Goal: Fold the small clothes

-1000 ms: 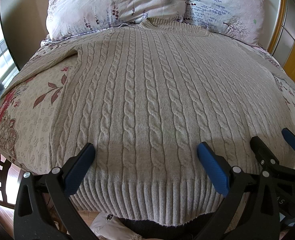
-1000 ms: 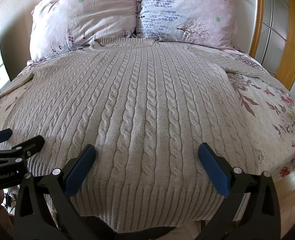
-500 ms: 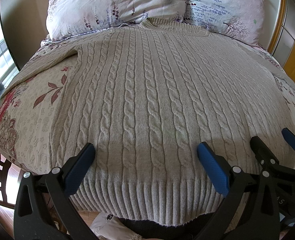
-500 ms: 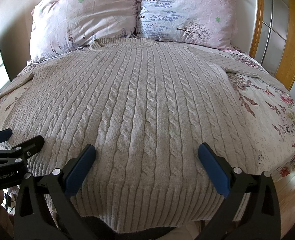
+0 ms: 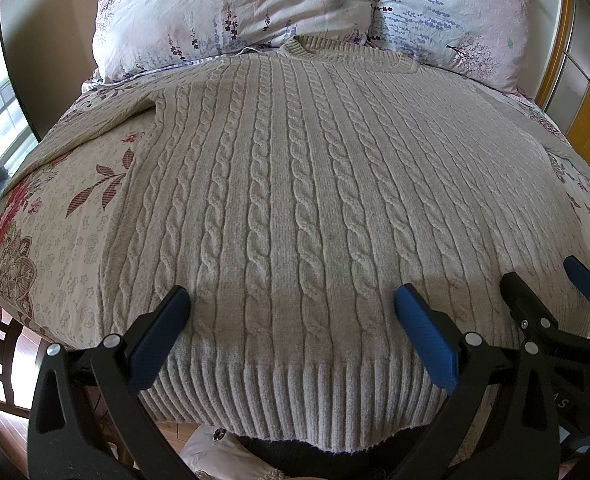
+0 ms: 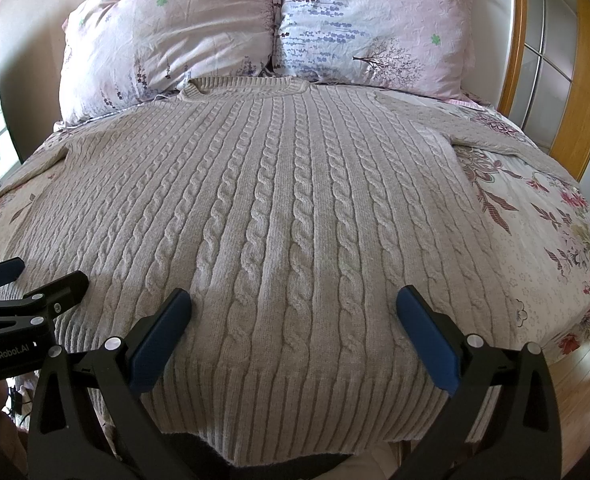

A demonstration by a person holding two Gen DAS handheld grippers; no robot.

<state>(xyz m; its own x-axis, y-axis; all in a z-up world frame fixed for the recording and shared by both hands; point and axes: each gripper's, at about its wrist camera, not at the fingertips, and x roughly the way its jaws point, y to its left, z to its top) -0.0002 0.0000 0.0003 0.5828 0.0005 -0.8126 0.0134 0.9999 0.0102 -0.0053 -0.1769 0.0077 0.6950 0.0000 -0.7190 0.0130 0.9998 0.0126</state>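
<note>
On the floral-printed bed (image 5: 67, 240), a beige cable-knit sweater (image 5: 295, 200) lies flat, collar toward two pale floral pillows (image 6: 175, 40), sleeves spread sideways. The left gripper (image 5: 291, 312) and right gripper (image 6: 293, 312) hover side by side above its ribbed hem (image 6: 295, 412), jaws wide apart, gripping nothing.

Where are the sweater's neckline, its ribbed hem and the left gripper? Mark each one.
sweater neckline (image 6: 247, 87), right wrist view, on the ribbed collar band below the pillows.
ribbed hem (image 5: 295, 404), left wrist view, mid-hem at the bed's near edge.
left gripper (image 5: 291, 322), left wrist view, midway between its open blue fingertips.
</note>
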